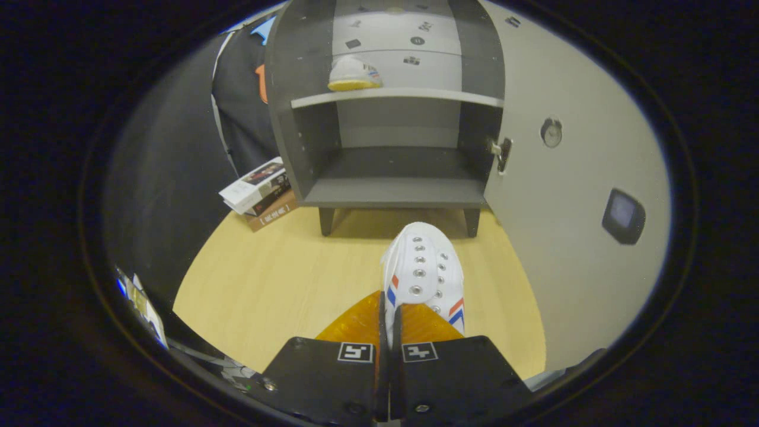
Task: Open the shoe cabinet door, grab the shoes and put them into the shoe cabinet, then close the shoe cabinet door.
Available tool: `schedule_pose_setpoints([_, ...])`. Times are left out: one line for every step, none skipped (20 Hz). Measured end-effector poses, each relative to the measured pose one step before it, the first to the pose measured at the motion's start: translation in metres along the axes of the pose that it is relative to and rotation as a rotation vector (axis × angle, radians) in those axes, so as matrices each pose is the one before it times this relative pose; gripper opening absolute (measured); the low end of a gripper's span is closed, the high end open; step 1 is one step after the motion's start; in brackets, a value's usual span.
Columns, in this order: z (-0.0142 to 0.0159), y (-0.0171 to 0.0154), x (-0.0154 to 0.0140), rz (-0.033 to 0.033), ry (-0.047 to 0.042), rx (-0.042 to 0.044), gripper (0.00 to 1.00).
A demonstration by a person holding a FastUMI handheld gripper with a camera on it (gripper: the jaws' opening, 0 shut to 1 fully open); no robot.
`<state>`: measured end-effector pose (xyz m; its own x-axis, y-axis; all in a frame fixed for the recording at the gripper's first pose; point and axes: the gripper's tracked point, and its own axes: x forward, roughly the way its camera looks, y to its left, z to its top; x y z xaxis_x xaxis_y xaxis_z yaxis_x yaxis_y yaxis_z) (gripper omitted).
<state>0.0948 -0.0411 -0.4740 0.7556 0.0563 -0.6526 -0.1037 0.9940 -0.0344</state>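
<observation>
My gripper (388,332) is shut on a white shoe (424,270) with red and blue stripes and metal eyelets; both fingers pinch its collar edge and its toe points toward the cabinet. The shoe hangs above the wooden floor (278,284). The grey shoe cabinet (394,118) stands beyond the fingers, its door (569,196) swung open to the right. A second white shoe (354,74) with a yellow sole rests on the upper shelf. The lower shelf (394,190) is bare.
A stack of books (261,193) lies on the floor left of the cabinet, against the booth's black wall. The door's inner face carries a round fitting (551,131) and a dark square patch (622,216). Short legs lift the cabinet off the floor.
</observation>
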Motion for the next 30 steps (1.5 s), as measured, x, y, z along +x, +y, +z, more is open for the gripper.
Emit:
schedule_pose_setpoints([0.01535,0.00030,-0.00759,0.00452,-0.02194,-0.00326,0.05])
schedule_pose_setpoints([0.01771,0.00008,-0.00600,0.00050,-0.02458,0.00082,0.05])
schedule_pose_setpoints([0.01828,-0.00006,-0.00463,-0.00065,-0.02392,0.00313,0.05])
schedule_pose_setpoints([0.01844,0.00020,-0.00374,0.00004,-0.02472,0.00641,0.05])
schedule_pose_setpoints([0.01956,0.00090,-0.00269,0.00111,-0.02500,0.01125,0.05])
schedule_pose_setpoints([0.01727,0.00121,-0.00039,0.00213,-0.02190,0.00665,0.05])
schedule_pose_setpoints([0.01779,0.00146,-0.00021,0.00310,-0.02268,0.00506,0.05])
schedule_pose_setpoints([0.01763,0.00122,0.00128,0.00226,-0.02371,0.00128,0.05])
schedule_pose_setpoints([0.01814,0.00080,0.00225,0.00213,-0.02753,0.00056,0.05])
schedule_pose_setpoints([0.01745,0.00063,0.00374,-0.00167,-0.02578,-0.00424,0.05])
schedule_pose_setpoints([0.01657,0.00059,0.00461,0.00092,-0.02471,-0.00656,0.05])
schedule_pose_setpoints([0.01587,0.00010,0.00492,0.00222,-0.02399,0.00302,0.05])
schedule_pose_setpoints([0.01563,0.00184,0.00697,0.00704,-0.02158,0.00253,0.05])
schedule_pose_setpoints([0.01491,0.00028,0.00722,0.00420,-0.02358,0.00618,0.05])
schedule_pose_setpoints([0.01362,-0.00083,0.00797,-0.00102,-0.01987,0.00363,0.05])
schedule_pose_setpoints([0.01325,-0.00273,0.00839,-0.00651,-0.01842,0.00107,0.05])
schedule_pose_setpoints([0.01163,-0.00206,0.00981,-0.00697,-0.01495,-0.00810,0.05])
schedule_pose_setpoints([0.01104,-0.00395,0.01174,-0.00766,-0.01850,-0.01024,0.05])
schedule_pose_setpoints([0.01017,-0.00212,0.01174,-0.00073,-0.01693,-0.01560,0.05])
schedule_pose_setpoints([0.01057,-0.00242,0.01158,0.00427,-0.02149,-0.01675,0.05])
schedule_pose_setpoints([0.00764,-0.00234,0.01196,0.00660,-0.01396,-0.01912,0.05])
schedule_pose_setpoints([0.00658,-0.00389,0.01307,0.00130,-0.01216,-0.01493,0.05])
schedule_pose_setpoints([0.00382,-0.00455,0.01302,-0.00458,-0.00349,-0.00919,0.05])
schedule_pose_setpoints([0.00199,-0.00501,0.01124,-0.00675,-0.00158,-0.00086,0.05])
schedule_pose_setpoints([-0.00033,-0.00468,0.01323,-0.01199,0.00268,-0.00484,0.05])
schedule_pose_setpoints([-0.00217,-0.00554,0.01206,-0.00937,0.00593,-0.01917,0.05])
schedule_pose_setpoints([-0.00421,-0.00522,0.01388,-0.00910,0.00619,-0.03818,0.04])
schedule_pose_setpoints([-0.00502,-0.00416,0.01344,-0.00555,0.00145,-0.03656,0.04])
schedule_pose_setpoints([-0.00728,-0.00219,0.01359,-0.00597,0.01179,-0.02907,0.05])
schedule_pose_setpoints([-0.00872,-0.00202,0.01049,-0.00079,0.01940,-0.01163,0.04])
